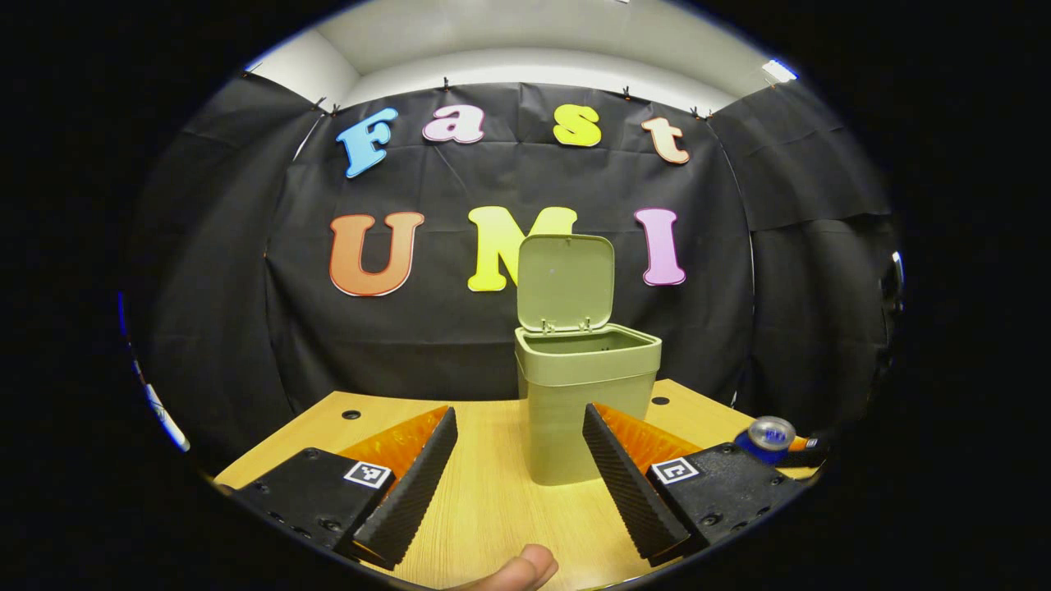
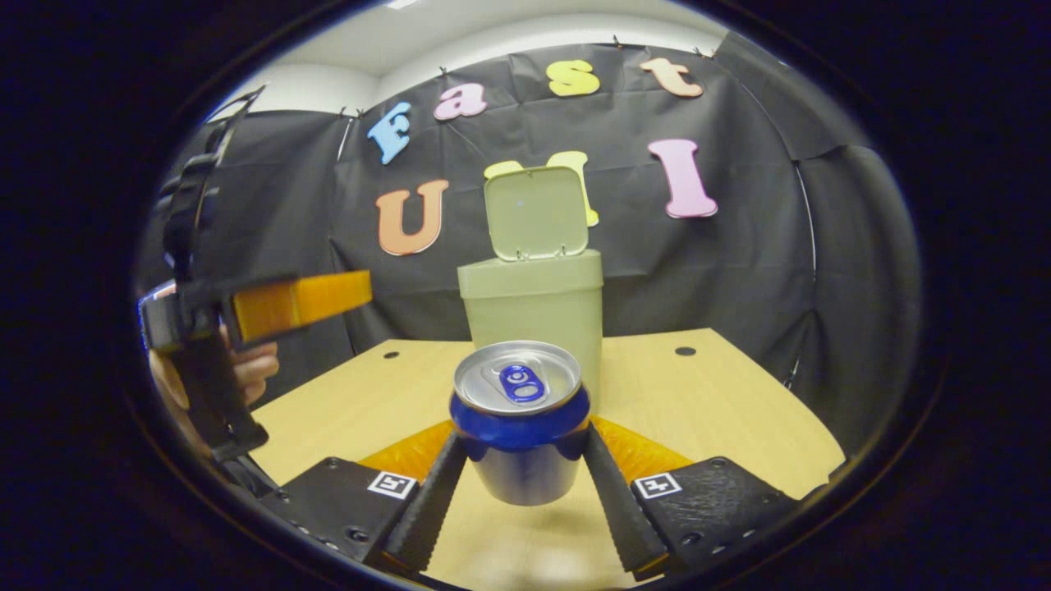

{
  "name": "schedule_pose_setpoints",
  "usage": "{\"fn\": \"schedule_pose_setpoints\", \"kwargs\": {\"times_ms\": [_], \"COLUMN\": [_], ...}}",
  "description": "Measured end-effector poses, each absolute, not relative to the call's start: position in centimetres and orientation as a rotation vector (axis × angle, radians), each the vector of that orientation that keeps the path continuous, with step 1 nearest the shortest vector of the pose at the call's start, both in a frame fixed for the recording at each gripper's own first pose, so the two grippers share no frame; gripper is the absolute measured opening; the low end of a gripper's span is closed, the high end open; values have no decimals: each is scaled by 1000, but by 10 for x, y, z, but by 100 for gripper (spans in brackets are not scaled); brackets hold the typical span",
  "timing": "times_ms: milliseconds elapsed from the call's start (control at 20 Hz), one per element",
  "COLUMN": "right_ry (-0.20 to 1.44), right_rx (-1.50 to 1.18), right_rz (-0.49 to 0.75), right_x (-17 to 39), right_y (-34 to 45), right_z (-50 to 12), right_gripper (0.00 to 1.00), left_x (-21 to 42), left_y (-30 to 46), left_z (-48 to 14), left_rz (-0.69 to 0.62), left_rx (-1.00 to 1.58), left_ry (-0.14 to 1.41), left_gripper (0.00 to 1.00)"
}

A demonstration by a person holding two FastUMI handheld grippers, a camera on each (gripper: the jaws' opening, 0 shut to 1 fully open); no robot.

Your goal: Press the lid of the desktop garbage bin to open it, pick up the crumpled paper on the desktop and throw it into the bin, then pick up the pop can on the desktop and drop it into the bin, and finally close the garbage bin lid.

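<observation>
The pop can [image 2: 520, 427] is being gripped upright between both fingers of the right gripper [image 2: 522, 480], lifted off the table [image 2: 722, 410]. Straight ahead, the garbage bin [image 2: 532, 308] is being kept with its lid [image 2: 535, 212] raised. The left gripper [image 1: 519, 472] is being held spread apart, nothing between its fingers, facing the bin.

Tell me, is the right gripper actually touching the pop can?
Touching. In the right gripper view, both fingers of the right gripper press the sides of the pop can, lifted above the table.

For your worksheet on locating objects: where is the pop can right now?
In the right gripper view, the pop can sits upright between the right gripper fingers, in front of the open bin.
</observation>
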State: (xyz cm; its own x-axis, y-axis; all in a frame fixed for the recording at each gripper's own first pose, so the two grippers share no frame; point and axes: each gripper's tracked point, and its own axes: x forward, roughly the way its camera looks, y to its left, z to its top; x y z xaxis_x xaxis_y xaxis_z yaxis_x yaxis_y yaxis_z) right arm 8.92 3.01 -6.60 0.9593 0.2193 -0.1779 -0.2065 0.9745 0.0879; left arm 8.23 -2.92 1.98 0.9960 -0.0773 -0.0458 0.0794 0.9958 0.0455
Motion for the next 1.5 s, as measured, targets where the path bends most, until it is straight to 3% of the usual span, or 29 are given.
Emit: {"fn": "schedule_pose_setpoints", "kwargs": {"times_ms": [350,400,450,900,1200,1500], "right_ry": [106,110,112,81,117,219], "right_rx": [48,41,29,-33,-64,-23], "right_rz": [216,218,223,161,134,88], "right_x": [140,147,154,241,322,355], "right_y": [48,51,55,81,101,84], "right_z": [37,44,54,110,97,70], "right_gripper": [81,81,81,81,81,81], "left_x": [55,54,54,57,58,66], "left_y": [11,18,24,32,29,33], "left_z": [-13,-15,-16,-27,-25,-31], "left_rz": [-40,-35,-34,-86,-104,-98], "left_rx": [-32,-39,-43,-84,-94,-101], "left_ry": [81,80,77,74,50,65], "left_gripper": [99,94,99,98,98,98]}}
